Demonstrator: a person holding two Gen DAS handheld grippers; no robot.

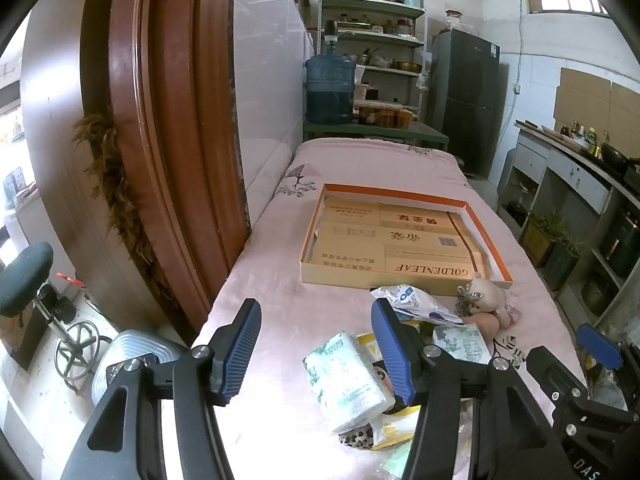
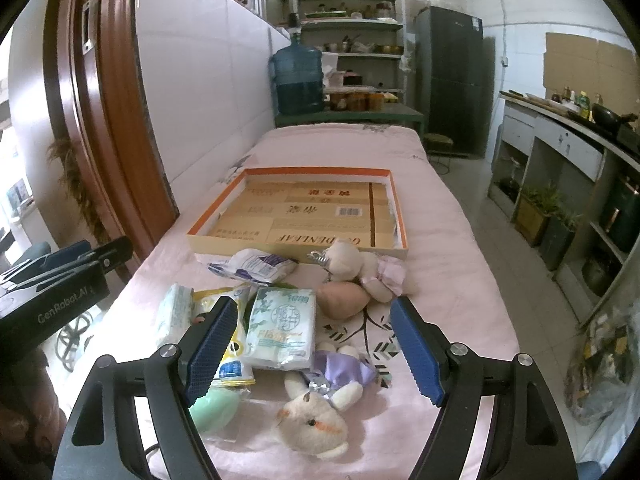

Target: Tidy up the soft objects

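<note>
A pile of soft things lies on the pink bedspread [image 2: 448, 264] in front of a shallow orange-rimmed cardboard box [image 2: 224, 208]. In the pile are a white tissue pack [image 2: 280, 328], a plush bunny in a purple dress [image 2: 316, 412], a pale plush bear [image 2: 352, 264], a blue-white packet [image 2: 252, 266] and a green soft lump [image 2: 212, 408]. My right gripper [image 2: 314, 352] hovers open over the tissue pack and bunny, holding nothing. My left gripper [image 1: 316, 350] is open above the bedspread, left of another tissue pack [image 1: 348, 384]. The box [image 1: 400, 236] lies beyond it.
A brown wooden door [image 1: 160, 120] stands close on the left, with a stool [image 1: 24, 276] beside it. A water jug [image 1: 330, 88], shelves and a dark fridge [image 1: 468, 96] are at the bed's far end. A counter [image 2: 568, 132] runs along the right, across a tiled aisle.
</note>
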